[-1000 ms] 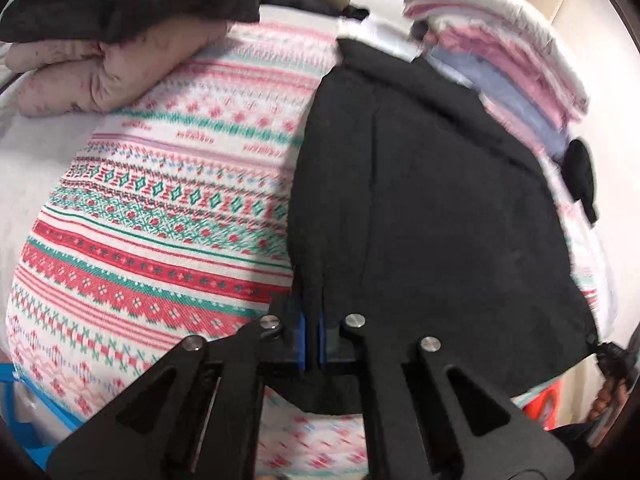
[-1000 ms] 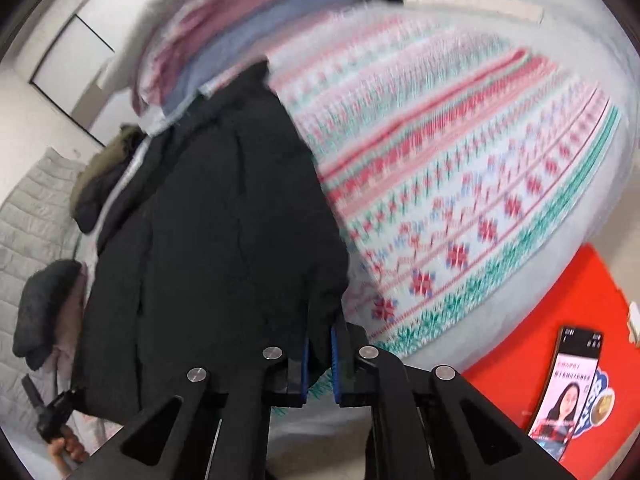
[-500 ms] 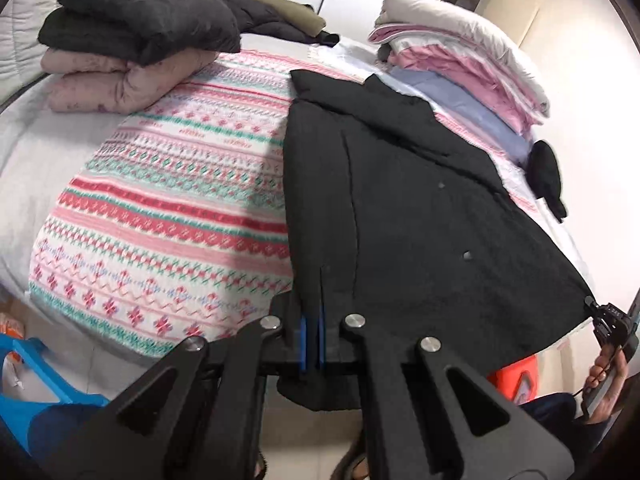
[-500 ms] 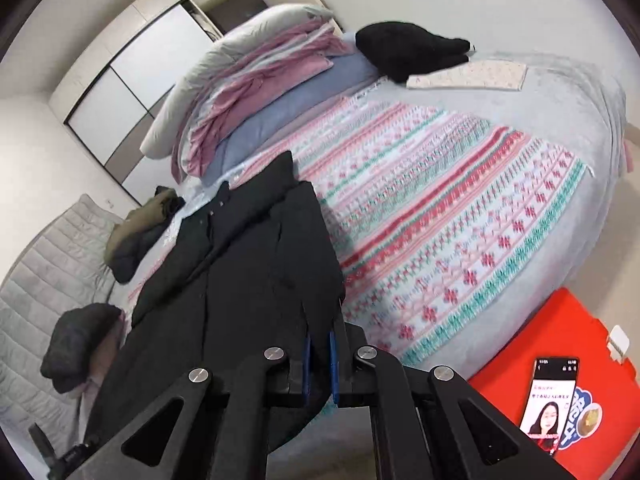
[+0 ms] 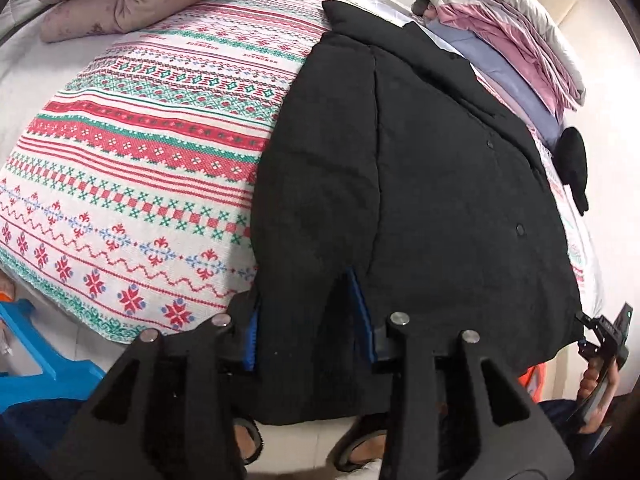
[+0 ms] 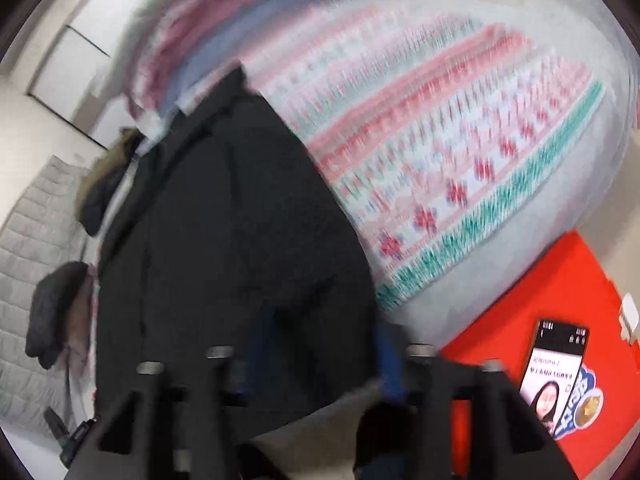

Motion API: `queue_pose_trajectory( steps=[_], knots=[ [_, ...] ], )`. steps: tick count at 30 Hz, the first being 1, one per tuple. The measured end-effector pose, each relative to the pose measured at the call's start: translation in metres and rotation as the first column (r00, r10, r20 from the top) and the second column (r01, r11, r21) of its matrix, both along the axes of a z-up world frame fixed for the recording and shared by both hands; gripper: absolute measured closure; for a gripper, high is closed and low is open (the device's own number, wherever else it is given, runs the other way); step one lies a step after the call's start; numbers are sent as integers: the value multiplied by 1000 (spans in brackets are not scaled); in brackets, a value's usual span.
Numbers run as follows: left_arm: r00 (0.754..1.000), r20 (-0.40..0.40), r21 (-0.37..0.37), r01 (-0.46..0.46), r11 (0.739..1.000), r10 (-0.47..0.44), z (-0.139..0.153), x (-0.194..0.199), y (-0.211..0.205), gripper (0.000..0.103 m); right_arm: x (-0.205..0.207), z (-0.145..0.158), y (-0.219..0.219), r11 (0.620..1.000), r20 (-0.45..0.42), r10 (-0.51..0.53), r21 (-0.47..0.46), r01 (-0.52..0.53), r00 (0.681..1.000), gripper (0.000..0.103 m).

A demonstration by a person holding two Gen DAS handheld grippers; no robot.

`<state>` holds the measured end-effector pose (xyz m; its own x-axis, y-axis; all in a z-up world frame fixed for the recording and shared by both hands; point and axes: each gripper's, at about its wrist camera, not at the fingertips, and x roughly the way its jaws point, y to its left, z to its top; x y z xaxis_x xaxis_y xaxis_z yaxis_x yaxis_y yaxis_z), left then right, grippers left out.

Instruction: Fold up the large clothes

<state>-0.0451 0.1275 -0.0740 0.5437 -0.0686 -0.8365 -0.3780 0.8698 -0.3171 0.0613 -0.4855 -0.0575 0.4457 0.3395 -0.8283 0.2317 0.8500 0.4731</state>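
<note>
A large black coat [image 5: 420, 184] lies spread lengthwise on the patterned red, green and white bedspread [image 5: 152, 148], collar at the far end, hem hanging over the near bed edge. My left gripper [image 5: 306, 320] is open, its blue-padded fingers wide apart over the coat's near left hem corner. The right wrist view is blurred; my right gripper [image 6: 320, 360] is open over the coat [image 6: 224, 248] at its near right hem corner. The right gripper also shows at the right edge of the left wrist view [image 5: 604, 332].
Folded pink and dark garments [image 5: 132, 0] lie at the far left of the bed. A stack of pink, white and blue bedding [image 5: 504, 36] sits far right. A blue stool [image 5: 44, 364] stands on the floor left; a red box [image 6: 560, 320] with a phone [image 6: 556, 364] stands right.
Both grippers have opened and let go of the coat's hem corners. The coat has dropped onto the bed. The right gripper is moving, blurring its view.
</note>
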Motion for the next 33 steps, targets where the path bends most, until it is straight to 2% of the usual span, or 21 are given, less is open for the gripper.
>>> queue_pose_trajectory(
  steps=[2,4,5,7,10,12,15,18,22,24,25,26,28,30,31,33],
  knots=[
    [1000,8,11,10,1000,-10,1,-4,-5,67,5,-10,1,1000,-40,24,-5,-24,999,46],
    [1000,19,19,11,1000,-11,0,-6,-5,78,6,-11,4,999,-34,45,-3,-45,998,49],
    [1000,19,24,13,1000,-13,0,-7,-5,89,6,-11,5,998,-32,59,-4,-59,998,64],
    [999,32,17,7,1000,-7,0,-10,-3,96,4,-6,9,997,-9,73,-10,-74,997,93],
    [997,75,17,-24,1000,23,13,-20,-3,97,-9,18,15,996,92,80,17,-82,992,95],
    [994,108,25,-29,999,26,27,-27,-3,98,-20,34,17,992,153,74,91,-89,985,96],
    [984,171,-28,-43,999,47,54,-40,3,98,-46,55,21,980,220,71,166,-109,973,97],
    [978,196,-76,-50,996,65,81,-61,12,98,-70,72,16,972,275,50,209,-111,960,97],
    [963,264,-100,-36,994,61,125,-106,17,98,-108,114,6,959,394,37,244,-143,918,97],
    [954,291,-88,-43,995,67,140,-119,21,98,-120,136,6,957,450,35,243,-159,893,97],
    [954,290,-69,-52,996,70,143,-118,23,98,-124,144,5,957,468,34,239,-164,883,97],
    [958,276,-63,-65,996,80,142,-111,26,98,-120,150,7,959,538,21,228,-170,843,97],
    [966,230,-85,-97,992,115,131,-94,34,98,-108,155,17,955,535,24,237,-177,845,97],
    [971,198,-148,-104,984,133,119,-77,44,98,-89,151,25,948,520,24,258,-184,854,97],
    [973,185,-184,-103,978,137,113,-70,49,98,-80,150,28,945,516,23,268,-187,856,97],
    [972,180,-209,-113,971,151,111,-58,57,98,-63,149,34,936,509,16,296,-192,860,97]
  ],
)
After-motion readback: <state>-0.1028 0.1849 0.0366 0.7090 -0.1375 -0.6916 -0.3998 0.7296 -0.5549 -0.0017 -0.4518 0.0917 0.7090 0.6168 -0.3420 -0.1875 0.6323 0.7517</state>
